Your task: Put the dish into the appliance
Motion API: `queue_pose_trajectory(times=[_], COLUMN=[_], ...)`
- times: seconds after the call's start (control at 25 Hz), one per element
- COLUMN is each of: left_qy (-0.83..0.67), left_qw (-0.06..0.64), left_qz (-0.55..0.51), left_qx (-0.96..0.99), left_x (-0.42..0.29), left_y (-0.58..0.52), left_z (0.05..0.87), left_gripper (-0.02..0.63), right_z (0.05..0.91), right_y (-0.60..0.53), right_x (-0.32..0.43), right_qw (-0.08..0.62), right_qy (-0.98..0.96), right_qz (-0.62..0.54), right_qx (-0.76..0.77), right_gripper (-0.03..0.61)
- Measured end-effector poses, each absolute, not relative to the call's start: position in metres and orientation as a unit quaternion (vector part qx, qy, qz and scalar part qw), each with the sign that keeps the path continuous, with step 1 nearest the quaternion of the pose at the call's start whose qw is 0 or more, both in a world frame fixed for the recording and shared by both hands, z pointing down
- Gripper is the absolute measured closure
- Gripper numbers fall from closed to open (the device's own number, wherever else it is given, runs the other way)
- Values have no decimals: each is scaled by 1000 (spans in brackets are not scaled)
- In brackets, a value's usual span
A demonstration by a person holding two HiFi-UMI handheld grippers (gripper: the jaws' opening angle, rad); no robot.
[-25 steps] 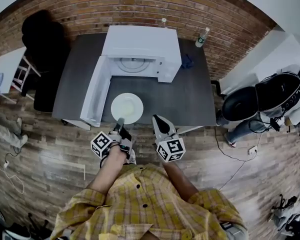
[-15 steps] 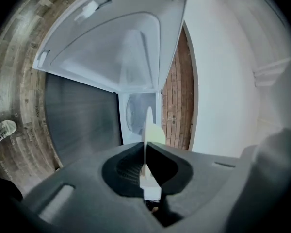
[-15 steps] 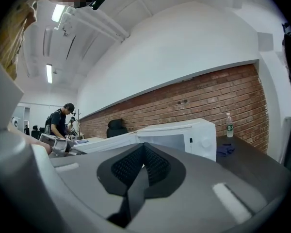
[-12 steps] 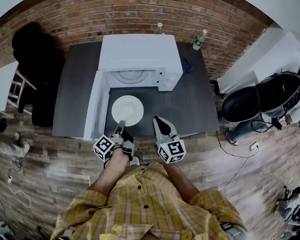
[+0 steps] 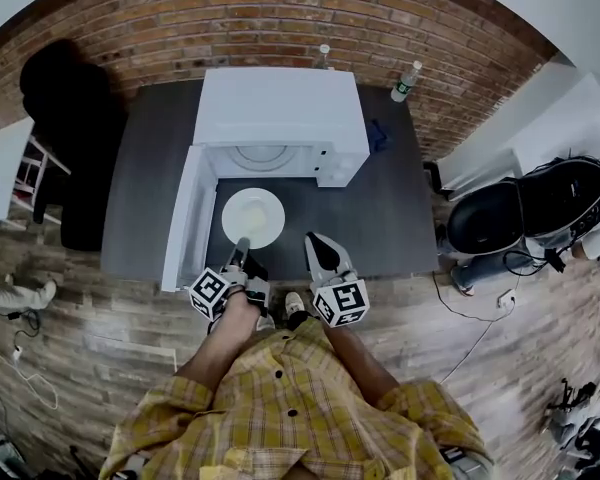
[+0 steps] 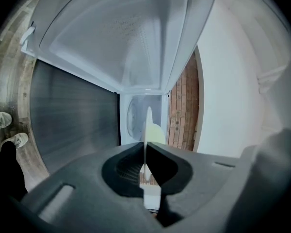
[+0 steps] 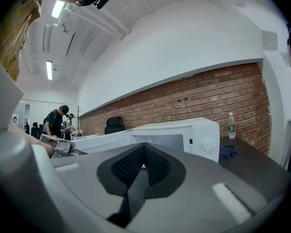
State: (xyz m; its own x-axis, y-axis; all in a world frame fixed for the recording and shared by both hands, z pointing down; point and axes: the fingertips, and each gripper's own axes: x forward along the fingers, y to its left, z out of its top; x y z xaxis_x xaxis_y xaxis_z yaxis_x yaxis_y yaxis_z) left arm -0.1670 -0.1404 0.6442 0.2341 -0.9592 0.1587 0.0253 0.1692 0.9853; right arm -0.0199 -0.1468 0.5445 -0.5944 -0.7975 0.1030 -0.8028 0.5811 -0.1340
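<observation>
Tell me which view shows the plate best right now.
The head view: the whole round plate shows from above, held at its near rim by the left gripper before the open microwave. The left gripper view shows it only edge-on between the shut jaws. The right gripper view shows no plate.

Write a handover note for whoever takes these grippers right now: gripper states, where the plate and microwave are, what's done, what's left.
Left gripper: shut on the plate, gripping its rim.
Right gripper: shut, empty, beside the left one.
Plate: above the table, just in front of the microwave, not yet inside.
Door: open, swung out to the left.
Done: door opened, plate picked up.
Left: set the plate inside, release it, and probably close the door.
</observation>
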Motion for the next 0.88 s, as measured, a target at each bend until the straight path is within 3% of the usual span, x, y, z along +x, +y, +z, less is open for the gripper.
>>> queue_pose_trajectory(times=[0.88], left_qy=[-499], left_qw=[577], left_qz=[-447], left_qx=[467], left_x=[-144], left_y=[-230], left_z=[680], left_gripper=[604], right_z=[557], right_y=[-209], right_x=[2], right_qw=[19], right_qy=[-904], right_qz=[111], right_qx=[411], right_gripper=[574])
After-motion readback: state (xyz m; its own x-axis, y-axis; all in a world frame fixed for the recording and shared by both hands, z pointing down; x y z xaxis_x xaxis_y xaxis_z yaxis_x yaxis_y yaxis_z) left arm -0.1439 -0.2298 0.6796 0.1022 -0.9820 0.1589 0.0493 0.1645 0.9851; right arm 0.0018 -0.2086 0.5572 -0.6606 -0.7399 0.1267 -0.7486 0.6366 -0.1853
